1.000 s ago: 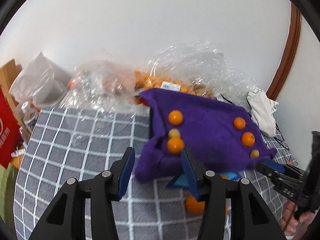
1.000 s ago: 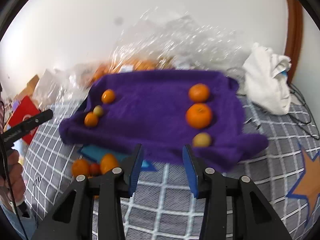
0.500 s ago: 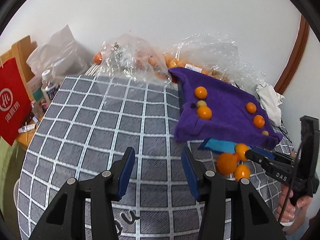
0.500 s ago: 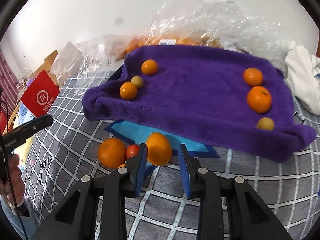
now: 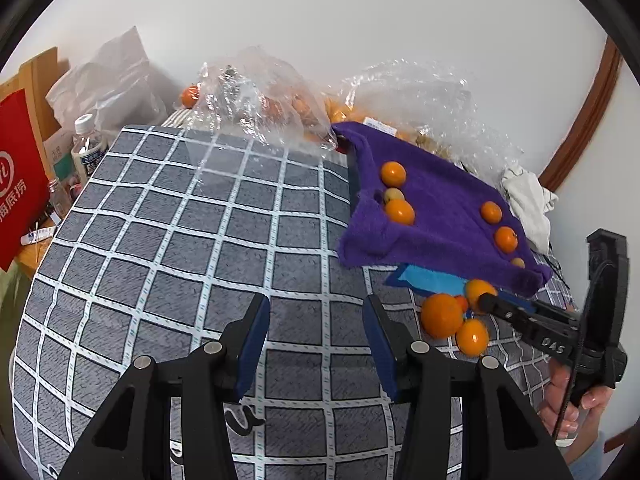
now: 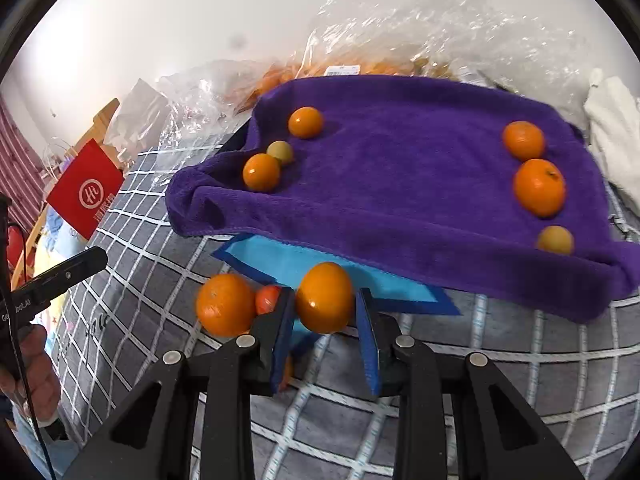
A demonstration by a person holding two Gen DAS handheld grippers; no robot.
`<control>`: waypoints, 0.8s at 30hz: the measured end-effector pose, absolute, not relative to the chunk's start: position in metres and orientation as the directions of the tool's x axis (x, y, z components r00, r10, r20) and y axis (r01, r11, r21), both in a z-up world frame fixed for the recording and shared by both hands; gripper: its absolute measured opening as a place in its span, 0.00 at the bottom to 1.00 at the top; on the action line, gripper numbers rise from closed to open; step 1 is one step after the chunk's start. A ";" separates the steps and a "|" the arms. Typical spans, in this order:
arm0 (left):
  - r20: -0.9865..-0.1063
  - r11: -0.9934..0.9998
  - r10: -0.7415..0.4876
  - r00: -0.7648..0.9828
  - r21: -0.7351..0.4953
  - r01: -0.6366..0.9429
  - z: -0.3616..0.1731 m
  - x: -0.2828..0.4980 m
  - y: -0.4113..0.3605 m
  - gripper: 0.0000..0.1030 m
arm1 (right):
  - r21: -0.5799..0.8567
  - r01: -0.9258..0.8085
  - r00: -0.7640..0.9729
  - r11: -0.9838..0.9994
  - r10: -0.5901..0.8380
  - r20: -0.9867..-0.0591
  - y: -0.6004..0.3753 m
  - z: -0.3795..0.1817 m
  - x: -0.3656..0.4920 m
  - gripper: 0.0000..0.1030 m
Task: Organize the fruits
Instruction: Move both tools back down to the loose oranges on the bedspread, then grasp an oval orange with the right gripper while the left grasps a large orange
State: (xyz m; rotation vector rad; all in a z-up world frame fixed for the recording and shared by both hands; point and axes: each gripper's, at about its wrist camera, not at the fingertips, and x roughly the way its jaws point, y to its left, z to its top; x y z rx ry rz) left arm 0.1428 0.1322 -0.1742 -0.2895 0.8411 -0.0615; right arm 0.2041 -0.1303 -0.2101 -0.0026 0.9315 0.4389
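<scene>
Oranges still loose at the towel's edge, and your right claw (image 6: 325, 322) has one of them.

Your right claw is clamped on the orange (image 6: 324, 297) sitting on the blue mat (image 6: 280, 258) just under the purple towel (image 6: 400, 184), pads pressing either side, so you look set to lift it. A second orange (image 6: 225, 304) and a small red fruit (image 6: 267, 298) sit right beside the left pad, close enough to get nudged, so come up straight. Six fruits are already on the towel, three on each side, which looks like the sorting spot. Your left claw (image 5: 316, 344) hangs apart and empty over the checked surface (image 5: 180, 240), well clear, probably just keeping out of the way.
</scene>
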 end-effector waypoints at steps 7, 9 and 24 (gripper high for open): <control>-0.724 0.967 -0.189 0.664 -0.256 -0.004 -0.171 0.148 0.103 0.44 | 0.122 -0.319 0.565 0.940 0.292 -0.771 -0.184 -0.204 0.175 0.30; -0.725 0.964 -0.204 0.658 -0.267 0.004 -0.172 0.151 0.095 0.44 | 0.125 -0.305 0.563 0.944 0.285 -0.776 -0.198 -0.206 0.169 0.30; -0.749 0.968 -0.211 0.627 -0.250 0.028 -0.181 0.149 0.064 0.44 | 0.201 -0.291 0.540 0.935 0.334 -0.773 -0.215 -0.228 0.171 0.32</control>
